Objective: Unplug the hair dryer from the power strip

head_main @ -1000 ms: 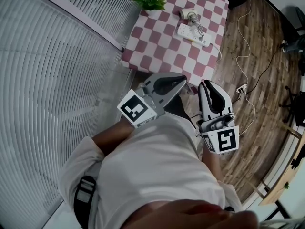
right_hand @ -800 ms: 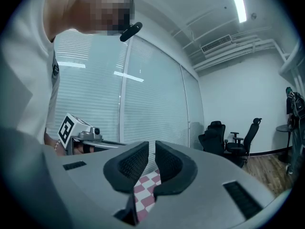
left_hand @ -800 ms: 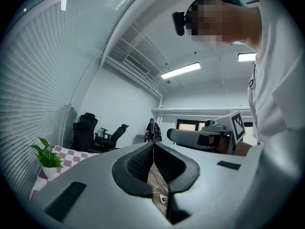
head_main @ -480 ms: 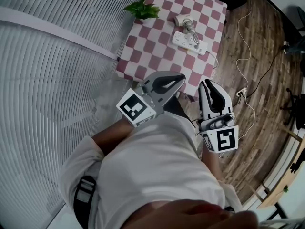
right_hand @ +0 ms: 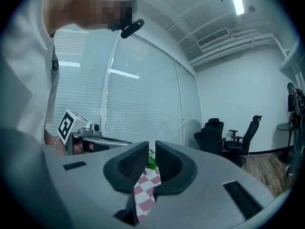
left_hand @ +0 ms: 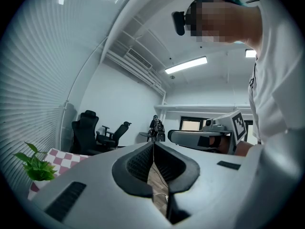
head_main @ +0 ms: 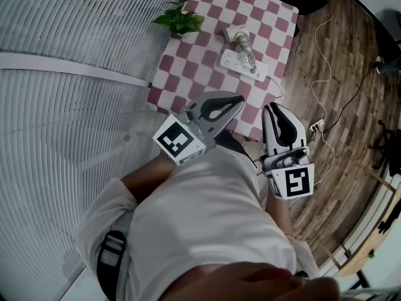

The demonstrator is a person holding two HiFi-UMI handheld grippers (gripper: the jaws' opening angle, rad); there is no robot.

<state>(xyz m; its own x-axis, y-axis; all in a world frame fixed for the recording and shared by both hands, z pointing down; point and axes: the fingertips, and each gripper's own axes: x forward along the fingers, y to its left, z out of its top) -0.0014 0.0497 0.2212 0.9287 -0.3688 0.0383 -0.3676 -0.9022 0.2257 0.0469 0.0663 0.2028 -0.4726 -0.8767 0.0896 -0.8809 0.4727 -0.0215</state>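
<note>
A white power strip [head_main: 243, 64] lies on the table with the pink and white checkered cloth [head_main: 194, 74], far ahead of both grippers. At its far end lies the small white and grey hair dryer [head_main: 240, 36], its cord running onto the strip. My left gripper [head_main: 234, 100] [left_hand: 153, 144] is held level in front of the person's body, shut and holding nothing. Beside it my right gripper [head_main: 270, 110] [right_hand: 151, 147] also points at the table, shut and holding nothing. Both are well short of the table's near edge.
A small green potted plant [head_main: 178, 21] [left_hand: 35, 166] stands at the table's left corner. Window blinds [head_main: 75, 74] fill the left side. White cables and a floor socket [head_main: 316, 125] lie on the wooden floor at right. Black office chairs [left_hand: 88, 128] stand beyond.
The table, strip and plant have slid down and left in the head view as the person walks towards them. Both grippers keep their pose, still shut.
</note>
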